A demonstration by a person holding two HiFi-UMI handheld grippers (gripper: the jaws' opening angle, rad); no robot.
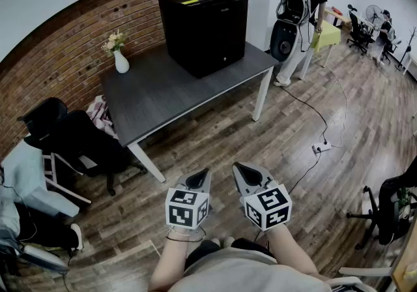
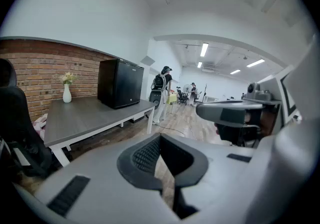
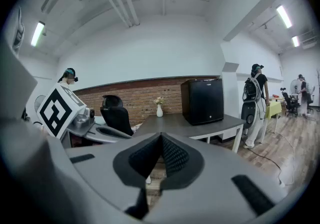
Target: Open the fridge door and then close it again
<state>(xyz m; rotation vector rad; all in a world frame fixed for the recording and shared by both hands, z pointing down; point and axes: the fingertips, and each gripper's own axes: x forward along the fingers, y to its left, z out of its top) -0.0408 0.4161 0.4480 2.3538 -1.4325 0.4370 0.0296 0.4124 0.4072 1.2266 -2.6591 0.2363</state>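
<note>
A small black fridge (image 1: pixel 203 29) stands with its door closed at the far right end of a dark grey table (image 1: pixel 163 98). It also shows as the black fridge (image 2: pixel 119 83) in the left gripper view and the black fridge (image 3: pixel 203 101) in the right gripper view. Both grippers hang well short of the table, over the wooden floor. My left gripper (image 1: pixel 203 173) is shut and empty. Beside it, my right gripper (image 1: pixel 238 168) is also shut with nothing in it. The left gripper (image 2: pixel 160 138) and right gripper (image 3: pixel 161 138) tips meet in their own views.
A white vase with flowers (image 1: pixel 118 55) stands at the table's back left. Black office chairs (image 1: pixel 71 137) crowd the left side by the brick wall. A person with a backpack (image 1: pixel 301 20) stands beyond the table's right end. A cable and power strip (image 1: pixel 320 147) lie on the floor.
</note>
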